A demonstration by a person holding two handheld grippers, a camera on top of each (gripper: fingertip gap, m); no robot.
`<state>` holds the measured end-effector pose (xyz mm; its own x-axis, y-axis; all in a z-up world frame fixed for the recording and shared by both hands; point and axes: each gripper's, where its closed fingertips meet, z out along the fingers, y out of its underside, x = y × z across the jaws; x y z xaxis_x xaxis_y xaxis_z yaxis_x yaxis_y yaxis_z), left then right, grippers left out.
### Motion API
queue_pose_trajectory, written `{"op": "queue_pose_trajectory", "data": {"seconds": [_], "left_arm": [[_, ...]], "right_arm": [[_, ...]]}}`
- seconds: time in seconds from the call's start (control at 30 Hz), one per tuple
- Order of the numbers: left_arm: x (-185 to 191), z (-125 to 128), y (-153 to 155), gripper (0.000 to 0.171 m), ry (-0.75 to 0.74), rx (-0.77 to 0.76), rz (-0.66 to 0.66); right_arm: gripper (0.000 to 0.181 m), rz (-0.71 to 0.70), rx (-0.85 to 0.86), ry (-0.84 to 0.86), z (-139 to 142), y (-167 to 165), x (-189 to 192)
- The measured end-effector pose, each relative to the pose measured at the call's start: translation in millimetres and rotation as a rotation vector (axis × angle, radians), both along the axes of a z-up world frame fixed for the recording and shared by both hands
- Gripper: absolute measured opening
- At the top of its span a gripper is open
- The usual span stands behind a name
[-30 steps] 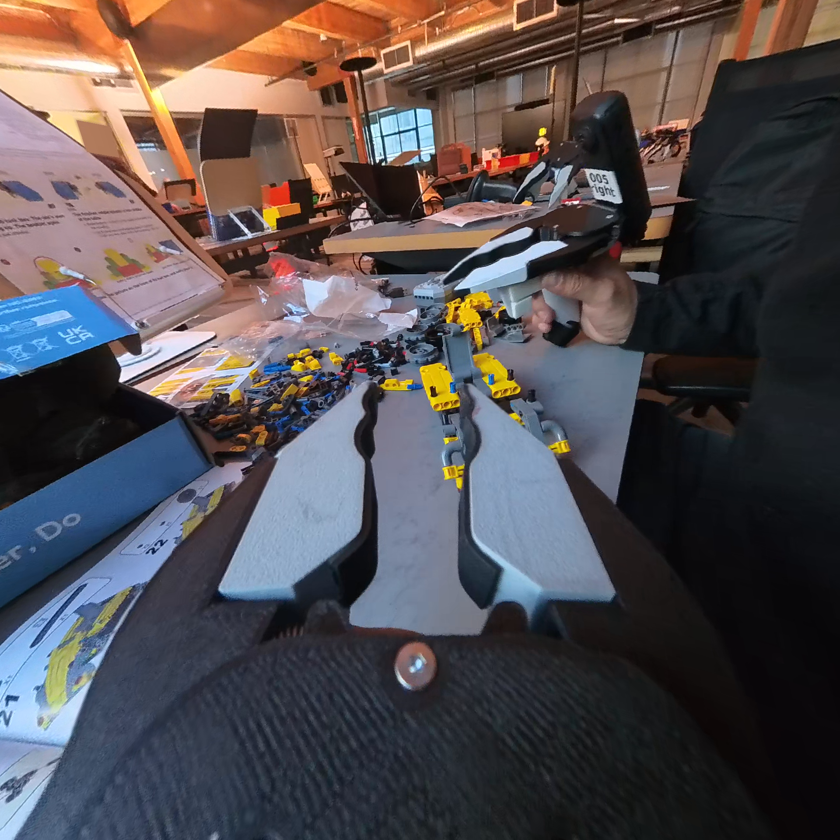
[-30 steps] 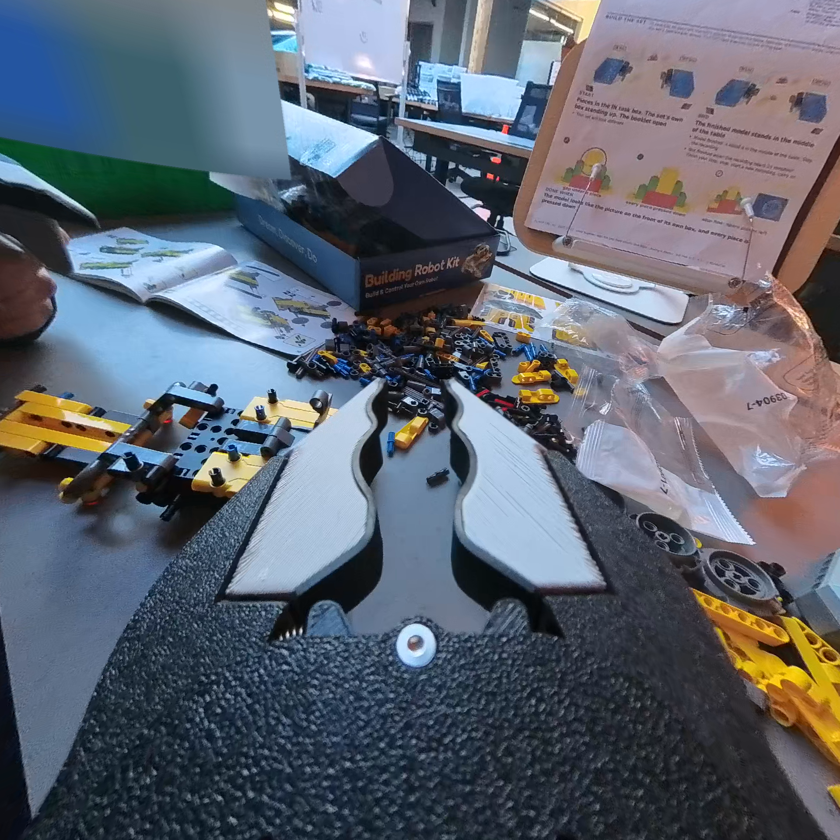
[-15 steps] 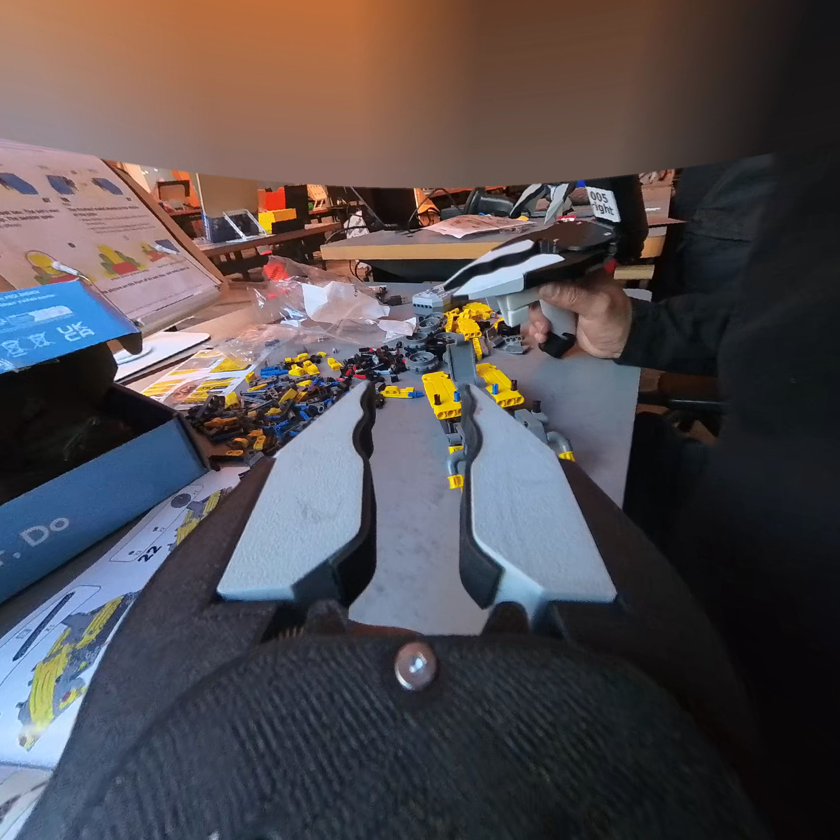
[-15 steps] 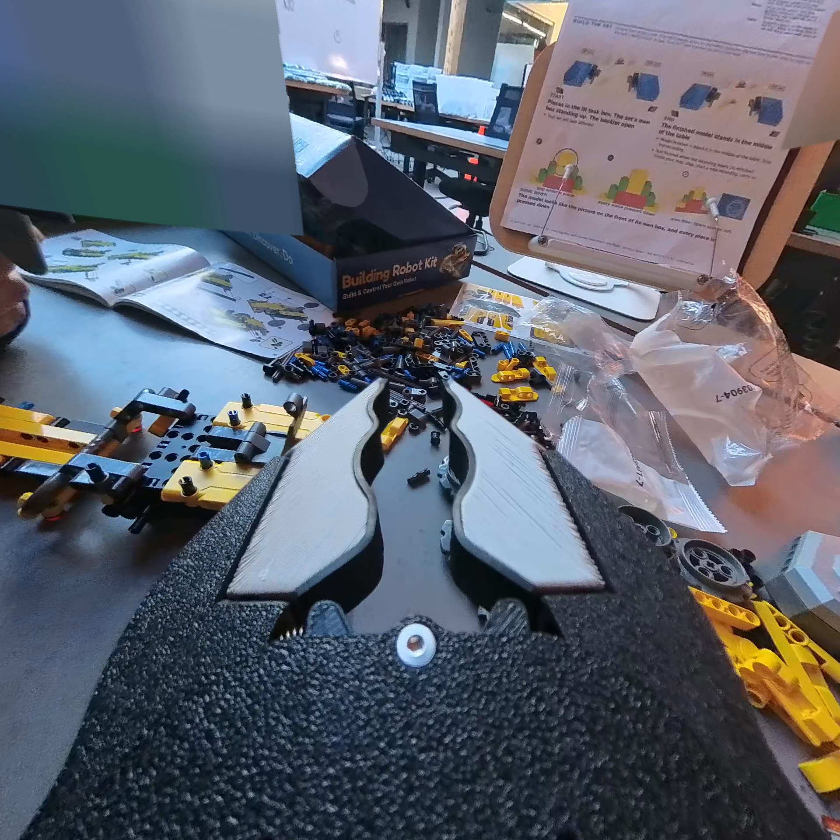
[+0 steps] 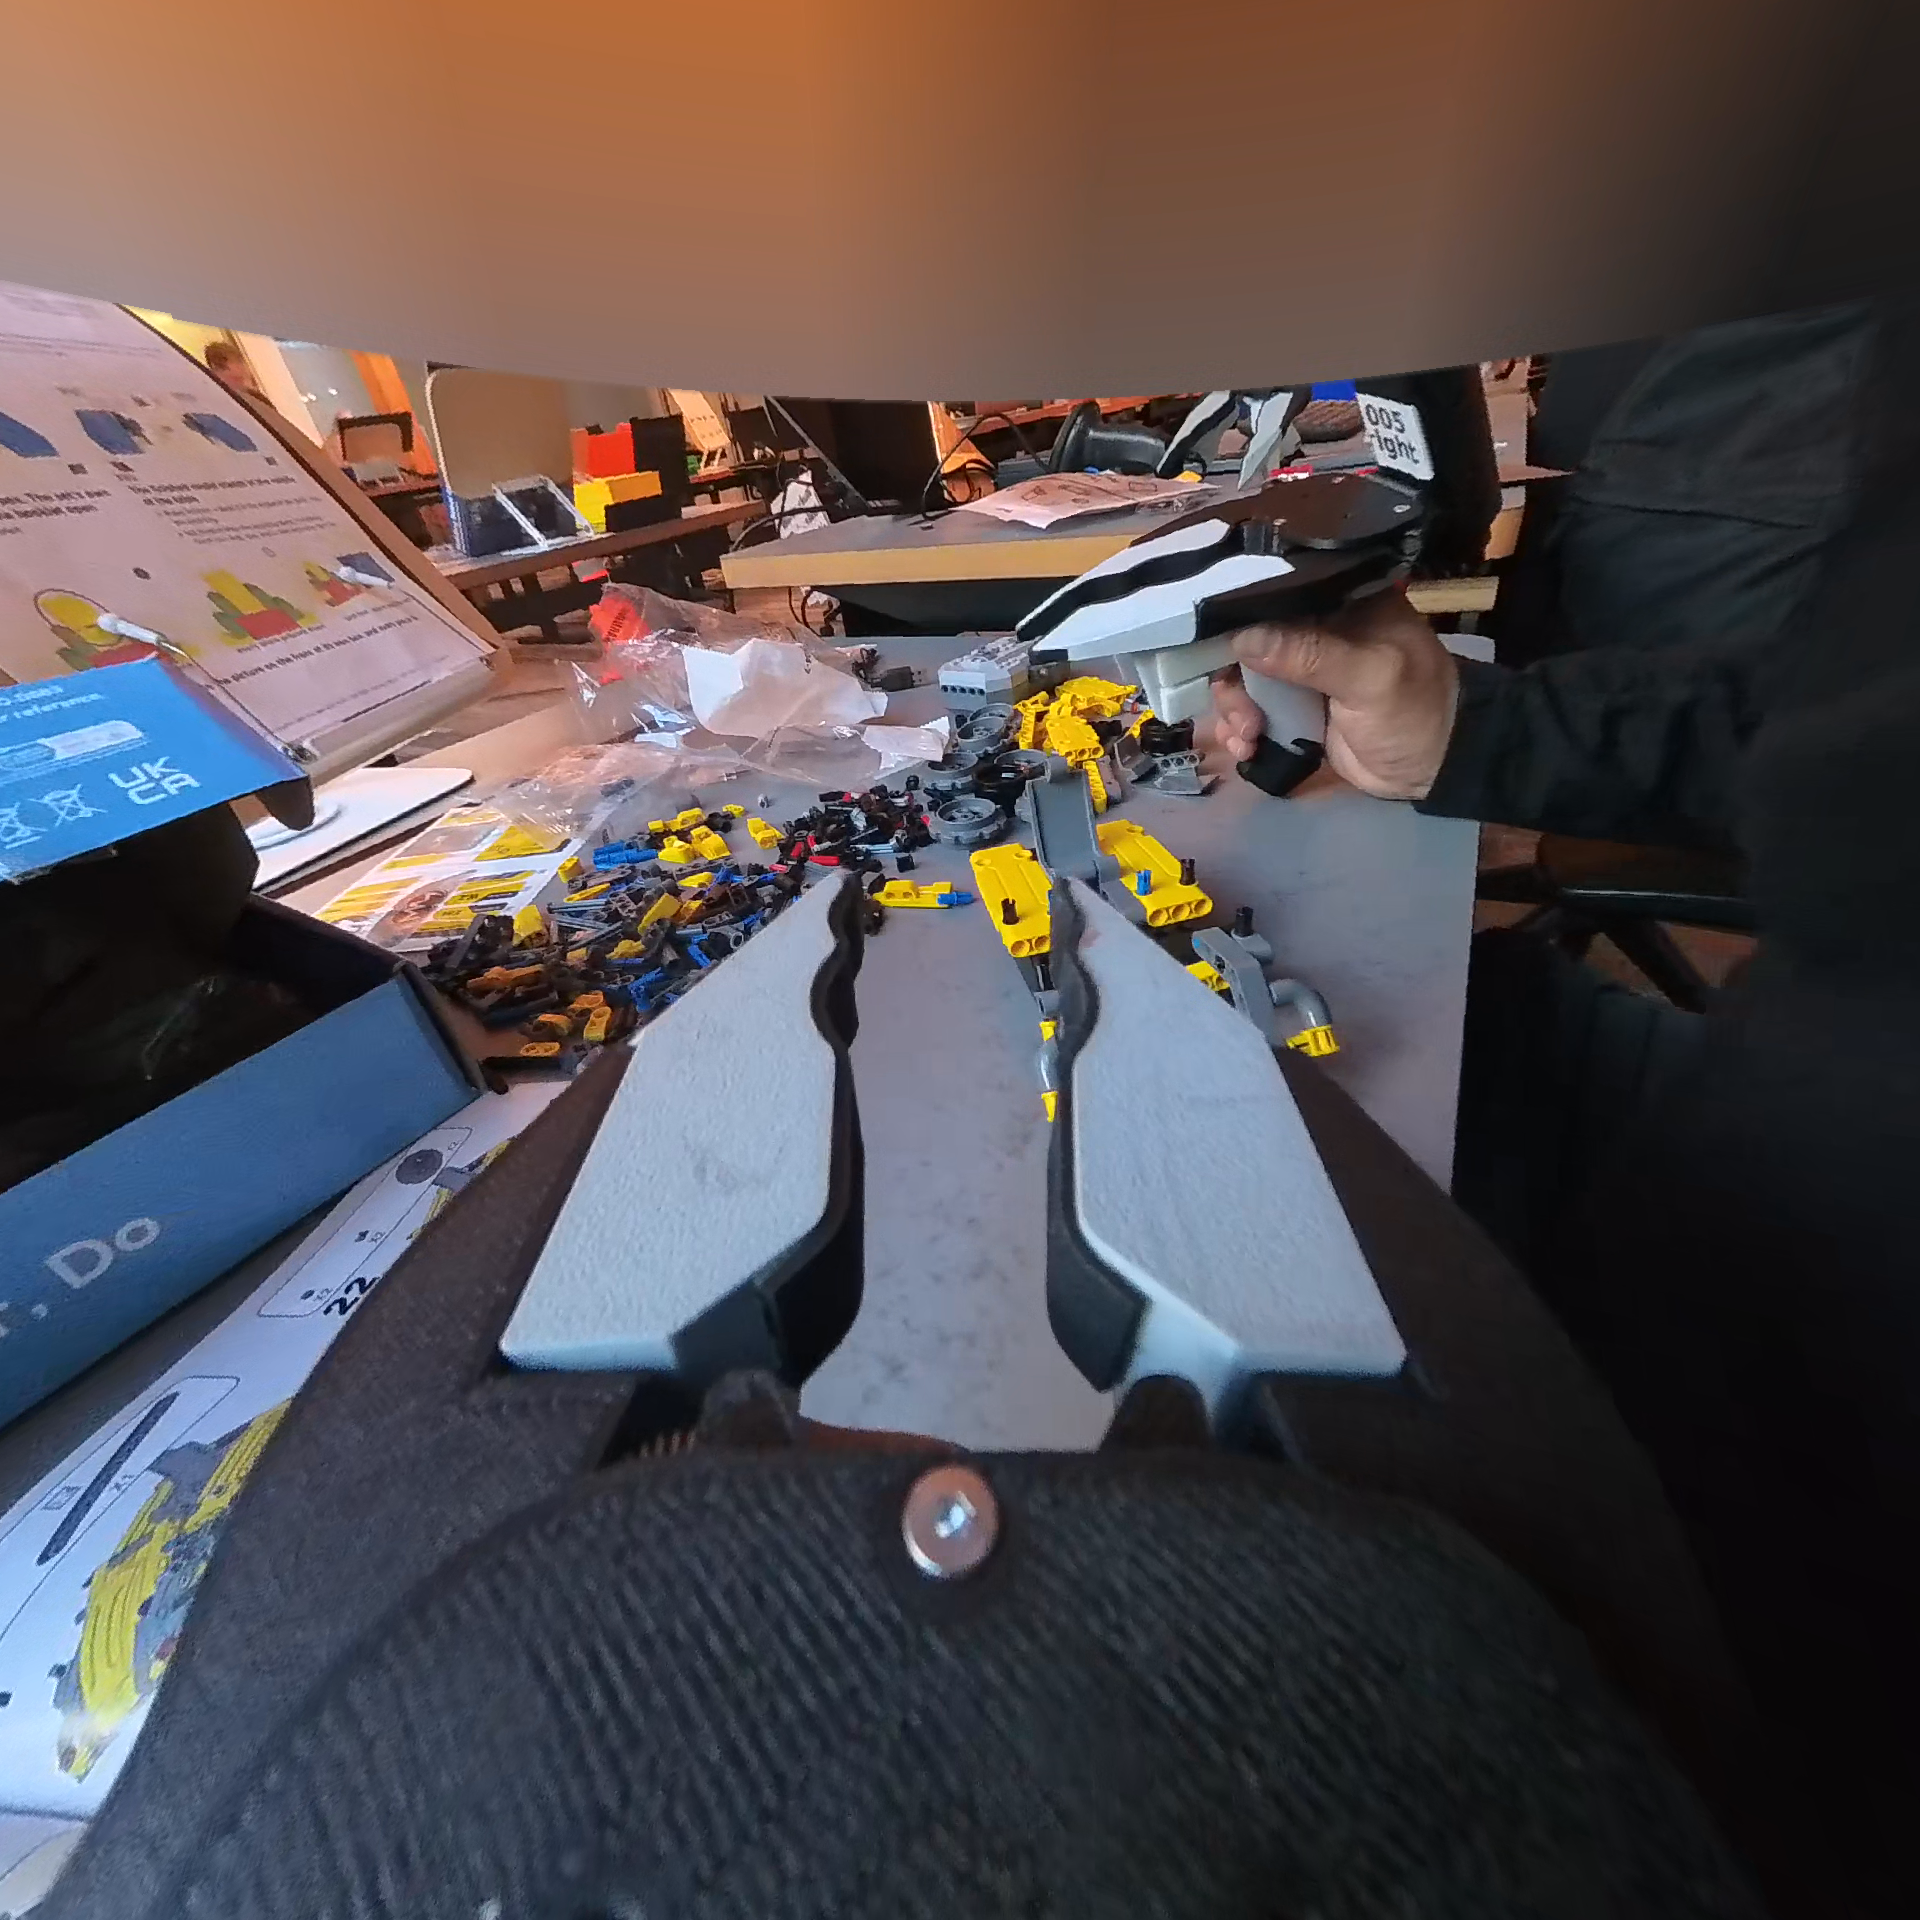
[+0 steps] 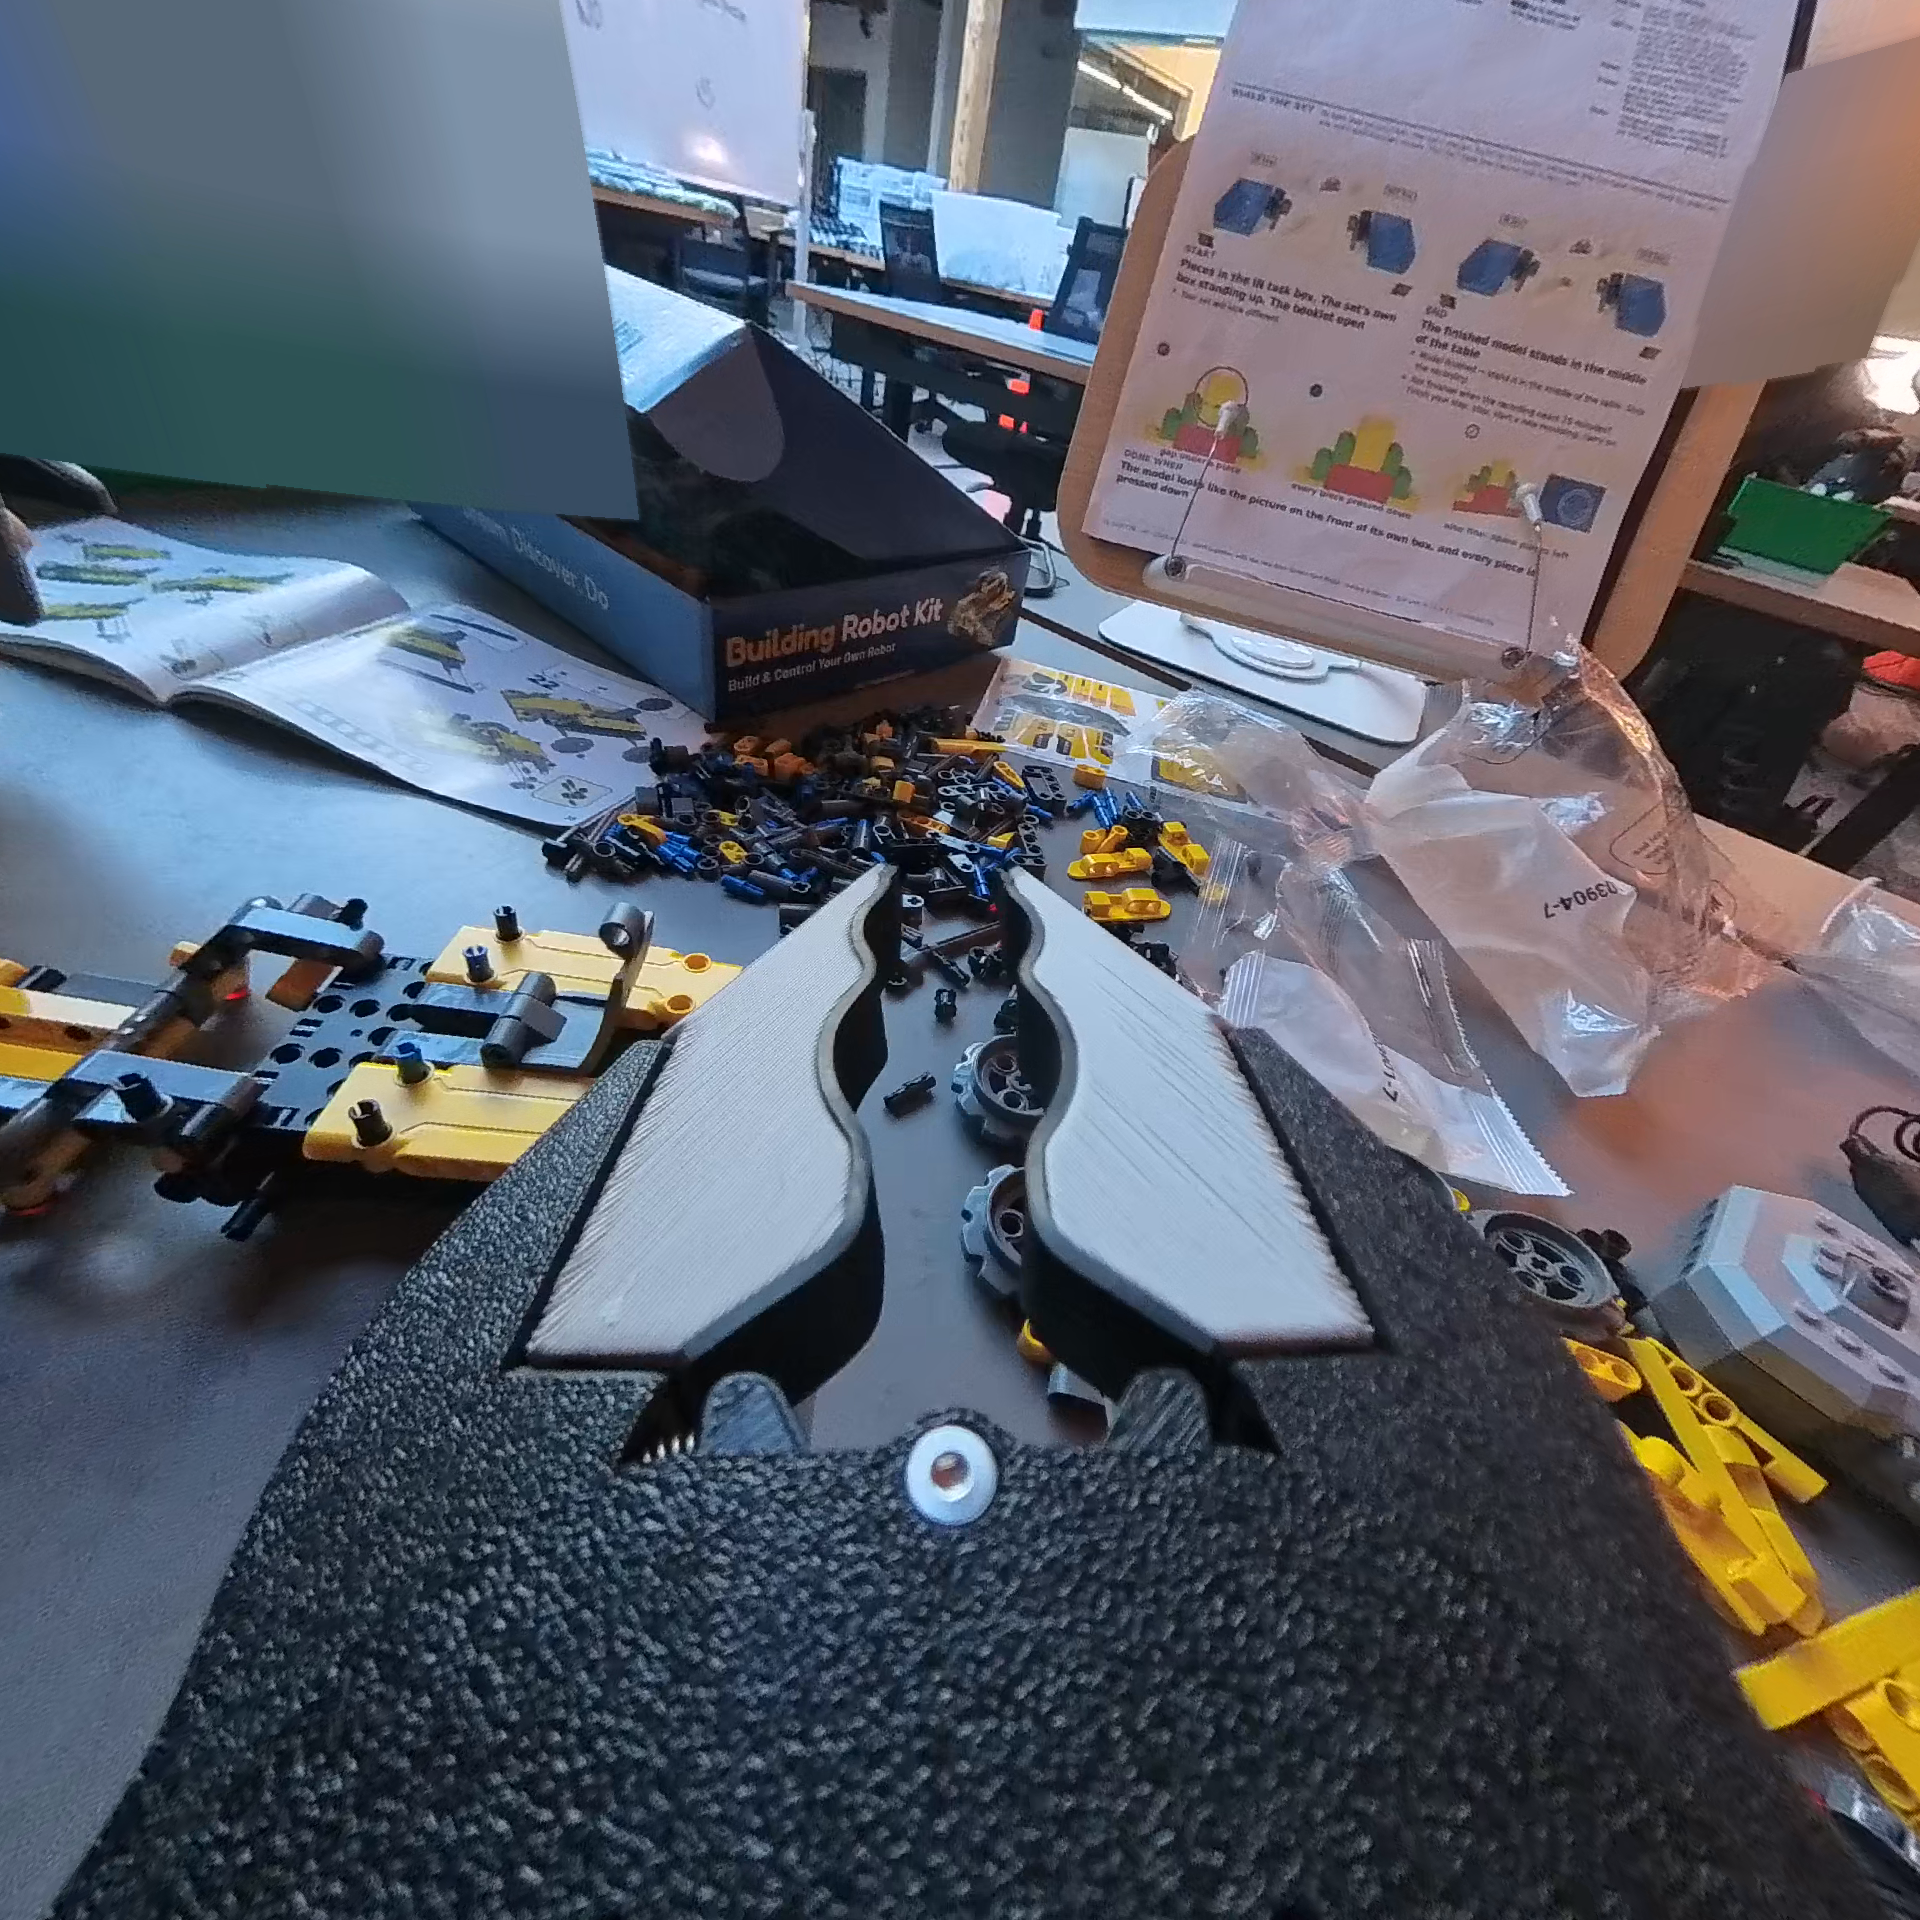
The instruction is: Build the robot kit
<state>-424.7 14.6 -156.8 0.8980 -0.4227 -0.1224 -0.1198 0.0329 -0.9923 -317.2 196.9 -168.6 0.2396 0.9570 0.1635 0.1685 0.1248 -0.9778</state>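
- While my left gripper (image 5: 956, 914) hangs parted and empty over bare table (image 5: 1351, 914), the yellow-black assembly (image 5: 1091, 883) sits just past its right fingertip.
- Right gripper (image 6: 948, 894) too: gaping, holding nothing, tips over the loose parts pile (image 6: 852, 800), grey gears (image 6: 1003, 1081) between its fingers.

An open workshop with long wooden desks (image 5: 935, 540), black chairs (image 6: 1081, 281) and daylight behind.

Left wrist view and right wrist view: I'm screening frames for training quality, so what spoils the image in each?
Left wrist view: a smooth blurred patch covers the top, straight edges bow from the wide-angle lens, and the open left gripper is sharp. Right wrist view: a blurred patch fills the upper left; the plastic bags catch glare.
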Motion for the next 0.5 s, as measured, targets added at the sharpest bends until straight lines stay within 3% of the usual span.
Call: {"op": "queue_pose_trajectory", "data": {"seconds": [0.5], "left_arm": [[-0.2,1.0,-0.5,0.03,0.011,0.013,0.013]], "right_arm": [[0.017,-0.002,0.023,-0.023,-2.9,-1.4,-1.9]]}}
